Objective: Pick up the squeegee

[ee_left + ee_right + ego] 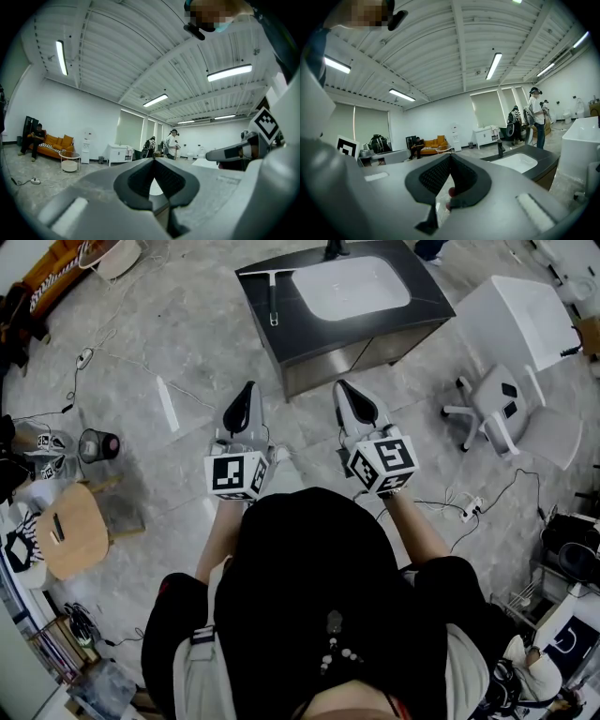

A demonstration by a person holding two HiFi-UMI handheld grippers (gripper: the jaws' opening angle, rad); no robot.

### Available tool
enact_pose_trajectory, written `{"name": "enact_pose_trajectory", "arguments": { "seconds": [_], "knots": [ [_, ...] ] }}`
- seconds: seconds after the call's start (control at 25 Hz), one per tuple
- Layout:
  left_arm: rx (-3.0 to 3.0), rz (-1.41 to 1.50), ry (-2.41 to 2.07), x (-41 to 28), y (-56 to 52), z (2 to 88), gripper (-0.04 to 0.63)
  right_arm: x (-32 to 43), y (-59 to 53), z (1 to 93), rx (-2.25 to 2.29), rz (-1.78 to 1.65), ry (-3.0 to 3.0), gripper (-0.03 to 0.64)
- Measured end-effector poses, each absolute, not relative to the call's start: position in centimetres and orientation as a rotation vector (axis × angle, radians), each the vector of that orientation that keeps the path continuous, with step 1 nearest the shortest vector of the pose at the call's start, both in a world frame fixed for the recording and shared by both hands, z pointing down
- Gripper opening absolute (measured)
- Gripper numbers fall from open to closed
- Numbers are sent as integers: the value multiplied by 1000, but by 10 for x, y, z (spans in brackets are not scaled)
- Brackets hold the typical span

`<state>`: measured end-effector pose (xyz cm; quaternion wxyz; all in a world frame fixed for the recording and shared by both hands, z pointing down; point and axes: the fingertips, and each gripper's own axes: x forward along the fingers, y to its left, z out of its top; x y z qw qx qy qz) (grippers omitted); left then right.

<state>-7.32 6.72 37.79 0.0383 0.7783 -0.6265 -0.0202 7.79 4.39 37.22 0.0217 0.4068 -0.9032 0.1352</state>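
The squeegee (272,296), with a black handle and a pale blade bar, lies on the dark countertop (309,329) just left of the white sink basin (352,287). Both grippers are held level above the floor, short of the counter's near edge. My left gripper (248,388) is shut with nothing in it, and so is my right gripper (341,386). In the left gripper view the jaws (153,161) meet at a point. The right gripper (450,157) also has its jaws together, with the basin (516,161) and faucet (500,149) ahead to the right. Neither gripper view shows the squeegee.
A white chair (497,413) and a white box-like unit (520,320) stand right of the counter. On the left are a wooden stool (70,531) and a small bin (97,444). Cables and a power strip (469,510) lie on the floor. People stand far back (536,117).
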Motion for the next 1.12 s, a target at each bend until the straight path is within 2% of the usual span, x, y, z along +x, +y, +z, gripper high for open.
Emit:
{"name": "enact_pose_trajectory", "arguments": {
  "seconds": [0.64,1.12],
  "knots": [
    [2442,-96,-1892,-129,-20,373,2,18,-31,364,1302,352,-2793,2],
    [2459,-80,-1848,-127,-46,383,2,18,-56,377,1313,372,-2763,2]
  ]
}}
